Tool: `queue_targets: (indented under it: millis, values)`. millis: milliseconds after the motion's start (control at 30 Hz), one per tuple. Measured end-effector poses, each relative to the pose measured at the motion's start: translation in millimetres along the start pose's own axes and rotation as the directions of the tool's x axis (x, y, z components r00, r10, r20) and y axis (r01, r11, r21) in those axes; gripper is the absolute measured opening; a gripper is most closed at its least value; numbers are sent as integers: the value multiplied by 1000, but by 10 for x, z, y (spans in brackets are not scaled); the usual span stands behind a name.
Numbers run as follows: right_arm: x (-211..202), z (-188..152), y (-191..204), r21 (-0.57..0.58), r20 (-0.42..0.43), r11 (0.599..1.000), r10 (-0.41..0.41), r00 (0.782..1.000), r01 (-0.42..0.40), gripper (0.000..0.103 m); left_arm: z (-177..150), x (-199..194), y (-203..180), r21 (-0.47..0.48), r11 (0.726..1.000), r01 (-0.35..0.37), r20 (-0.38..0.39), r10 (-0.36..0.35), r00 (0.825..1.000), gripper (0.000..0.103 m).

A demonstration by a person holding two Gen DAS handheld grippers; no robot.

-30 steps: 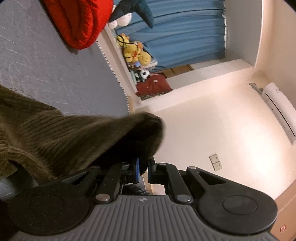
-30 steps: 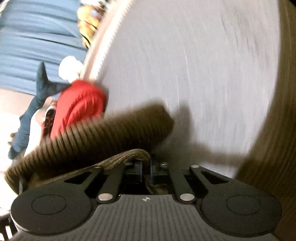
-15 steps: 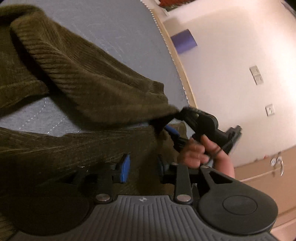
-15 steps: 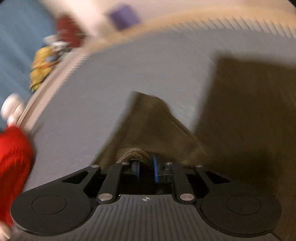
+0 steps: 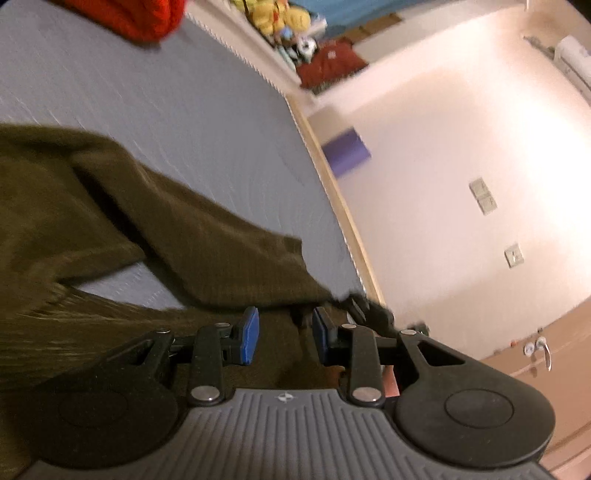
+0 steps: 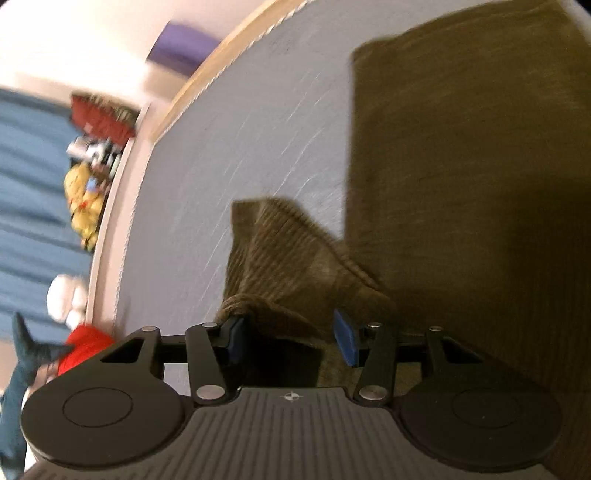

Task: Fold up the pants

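Pants [image 6: 461, 184] on grey bed [image 6: 240, 147], cuff between right gripper [image 6: 291, 336] opening fingers [image 6: 345, 336]

A home bedroom is shown: a grey mattress [image 5: 155, 96], blue curtains [image 6: 26, 155], stuffed toys [image 5: 277, 18] on a ledge, wall sockets [image 5: 484, 201] and an air conditioner [image 5: 574, 55].
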State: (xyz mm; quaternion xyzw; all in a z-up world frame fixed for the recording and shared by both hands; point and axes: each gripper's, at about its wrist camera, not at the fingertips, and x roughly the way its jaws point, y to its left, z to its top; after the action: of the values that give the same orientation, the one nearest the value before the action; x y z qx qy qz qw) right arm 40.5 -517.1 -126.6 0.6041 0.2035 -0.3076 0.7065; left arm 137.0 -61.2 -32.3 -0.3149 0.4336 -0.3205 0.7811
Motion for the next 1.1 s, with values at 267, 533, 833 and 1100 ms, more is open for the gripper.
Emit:
queue_targets:
  millis: [267,533,833,1100]
  values:
    - [-504,59,-52,27,196,998,-53,979,49,54,-19,-855,-49,-31,998,-55,182,59,981,43]
    - [-132,164,-280,111,-61,993,-28,998,34,68,-174,-1033,204,-113,983,-148,181,167,969,46]
    - [511,53,-324,269,-238,961,129,963,-62,84,-102,-1074,364,-151,974,-167,187,194,963,46]
    - [446,152,241,-44,-119,996,73,990,-79,21,-17,-1341,531,-191,960,-207,241,250,938,46]
